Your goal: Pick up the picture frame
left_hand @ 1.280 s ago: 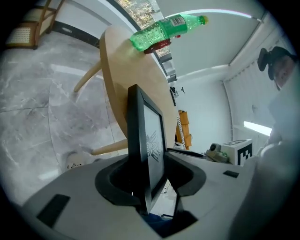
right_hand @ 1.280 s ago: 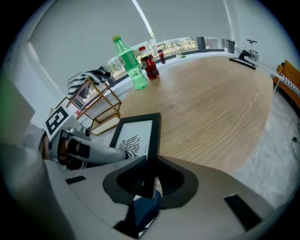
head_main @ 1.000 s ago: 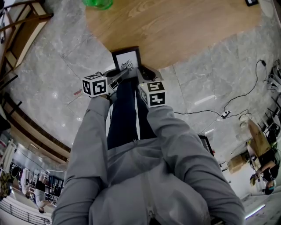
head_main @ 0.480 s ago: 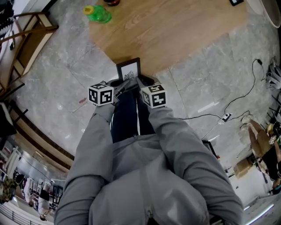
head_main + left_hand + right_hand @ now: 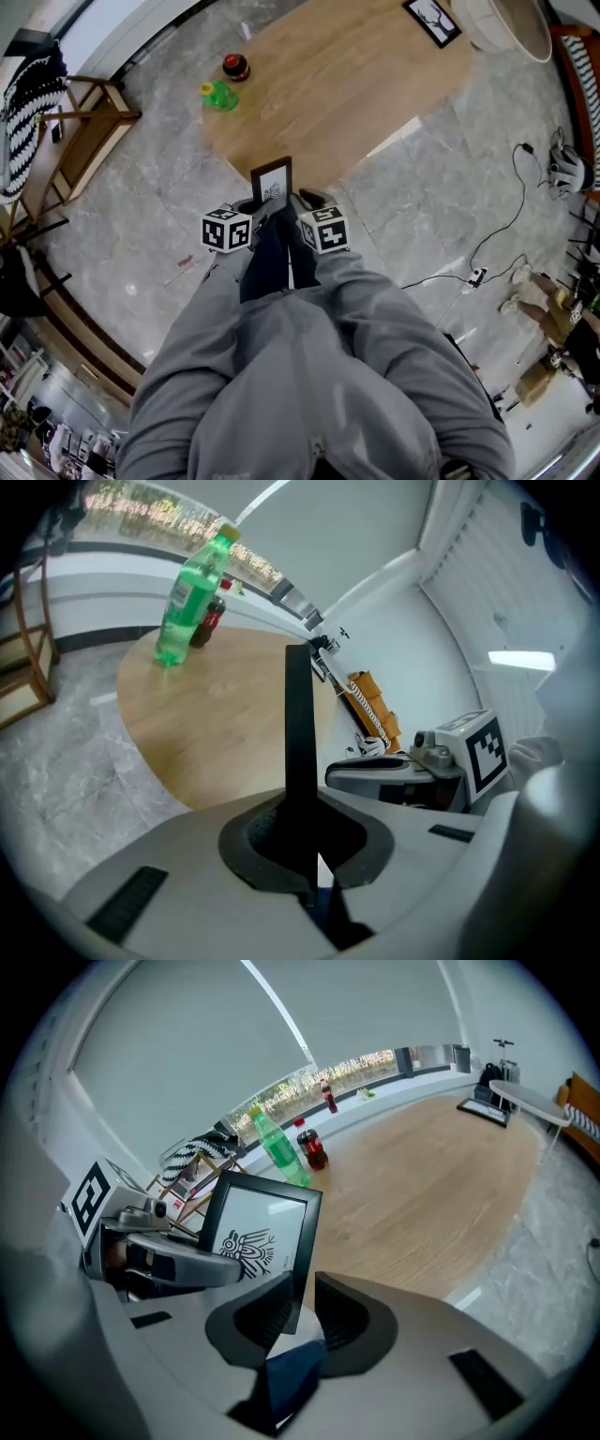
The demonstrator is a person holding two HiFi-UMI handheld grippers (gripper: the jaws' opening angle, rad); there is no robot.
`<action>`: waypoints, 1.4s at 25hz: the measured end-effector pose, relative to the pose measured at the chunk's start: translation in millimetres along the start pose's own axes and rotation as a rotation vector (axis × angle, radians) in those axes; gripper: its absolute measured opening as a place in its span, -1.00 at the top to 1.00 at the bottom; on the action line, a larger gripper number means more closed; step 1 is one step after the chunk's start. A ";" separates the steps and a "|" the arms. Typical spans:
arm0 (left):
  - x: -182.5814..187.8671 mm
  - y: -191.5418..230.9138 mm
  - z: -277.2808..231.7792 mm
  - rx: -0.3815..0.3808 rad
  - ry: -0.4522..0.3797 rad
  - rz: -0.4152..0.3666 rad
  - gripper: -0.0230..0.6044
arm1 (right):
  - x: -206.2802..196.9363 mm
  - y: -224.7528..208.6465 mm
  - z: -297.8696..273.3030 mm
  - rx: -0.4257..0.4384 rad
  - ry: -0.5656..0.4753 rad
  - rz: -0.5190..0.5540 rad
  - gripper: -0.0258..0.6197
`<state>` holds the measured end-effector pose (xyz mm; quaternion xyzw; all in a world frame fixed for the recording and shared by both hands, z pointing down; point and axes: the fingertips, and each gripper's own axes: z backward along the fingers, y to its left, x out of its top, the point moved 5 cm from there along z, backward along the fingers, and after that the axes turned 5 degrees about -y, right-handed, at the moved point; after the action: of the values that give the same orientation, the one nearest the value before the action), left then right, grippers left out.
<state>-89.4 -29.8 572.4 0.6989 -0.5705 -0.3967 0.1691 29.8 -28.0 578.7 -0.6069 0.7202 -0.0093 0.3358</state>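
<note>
**Head view: slim black frame sitting in both tongs**

A person is holding the picture frame (image 5: 272, 182) upright in the air, just at the near rim of the rounded, pale wood-grain counter (image 5: 347, 84) and above the grey marbled floor (image 5: 141, 234). Its flat rectangular moulding is framing a white print with a black bird-like figure. The left tongs (image 5: 305, 841) are pinching nearly together on the thin left edge, seen as a narrow black strip. The right tongs (image 5: 300, 1312), standing wider, are clasping the lower right corner. A translucent green plastic bottle (image 5: 219, 95) is lying on the counter's far side.
</note>
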 end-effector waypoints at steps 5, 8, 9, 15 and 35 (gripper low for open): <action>42.3 -45.6 35.5 0.080 -0.073 -0.119 0.84 | 40.3 10.9 62.5 -0.074 -0.089 0.029 0.67; 66.1 -75.6 59.8 0.131 -0.122 -0.198 0.84 | 70.7 22.0 103.9 -0.112 -0.176 0.044 0.67; 74.8 -85.0 67.7 0.145 -0.142 -0.228 0.84 | 83.6 25.8 116.8 -0.125 -0.210 0.059 0.67; 124.6 -135.1 102.4 0.202 -0.274 -0.355 0.84 | 158.7 39.4 183.3 -0.181 -0.396 0.150 0.69; 227.5 -296.5 227.5 0.322 -0.756 -0.653 0.84 | 272.2 114.0 359.2 -0.205 -0.842 0.341 0.81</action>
<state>-54.9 -106.0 142.9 0.6657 -0.3979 -0.5604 -0.2908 98.4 -96.0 124.0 -0.4607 0.6079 0.3646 0.5341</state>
